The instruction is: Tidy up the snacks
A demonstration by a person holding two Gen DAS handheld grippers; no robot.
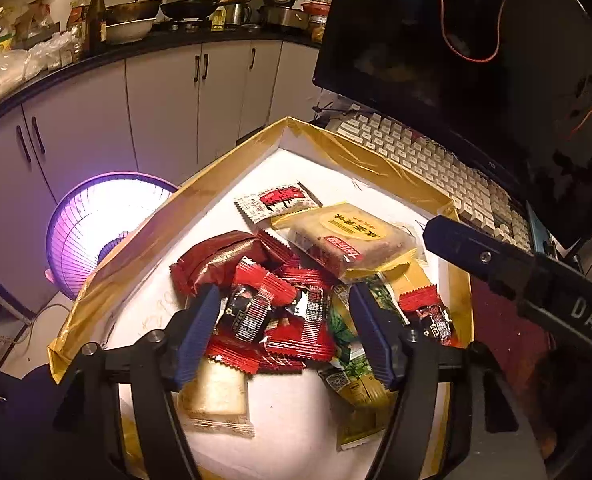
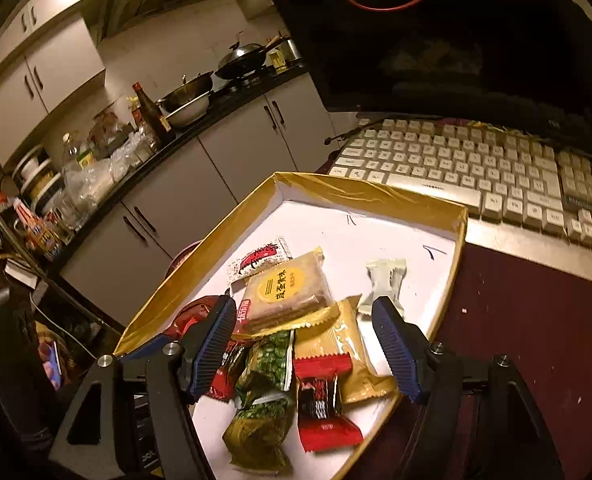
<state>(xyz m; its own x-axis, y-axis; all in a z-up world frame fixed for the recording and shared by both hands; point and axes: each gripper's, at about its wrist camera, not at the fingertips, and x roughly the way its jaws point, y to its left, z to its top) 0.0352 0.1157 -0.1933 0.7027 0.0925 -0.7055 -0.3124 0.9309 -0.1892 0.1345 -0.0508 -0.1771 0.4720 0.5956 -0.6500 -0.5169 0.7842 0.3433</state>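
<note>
A shallow cardboard box with gold-taped walls and a white floor [image 1: 232, 168] sits at the edge of a dark red table [image 2: 536, 320], and the snacks lie piled inside it. In the left wrist view the left gripper [image 1: 284, 308] hangs over the near part of the pile with its blue ribbed fingers [image 1: 200, 332] spread wide apart, holding nothing; a heap of small red crinkle-edged candy wrappers [image 1: 292, 320] lies between and under them. Just left of the heap is a larger dark red foil packet [image 1: 220, 256], and at the near left a pale cake in a clear wrapper [image 1: 216, 396]. A green and gold pea packet [image 1: 352, 364] lies beside the right finger. Farther in rests a square cake pack with a round yellow label [image 1: 352, 236], and beyond it a flat white sachet with a red picture [image 1: 276, 200].

The right gripper [image 2: 304, 320] shows in its own view, jaws likewise wide open and empty, poised above the near right part of the box. Between its fingers lie the yellow-label pack, a plain gold wrapper [image 2: 352, 344], the green packet and one red candy with a black middle [image 2: 320, 400]. A small pale twisted-end sweet [image 2: 384, 280] lies apart on the white floor, near the right finger's tip.

Beyond the box stand a beige keyboard [image 2: 476, 168] and a dark monitor [image 1: 436, 32]; to the far left, grey kitchen cabinets [image 1: 156, 100], and a glowing purple heater [image 1: 96, 224] on the floor
</note>
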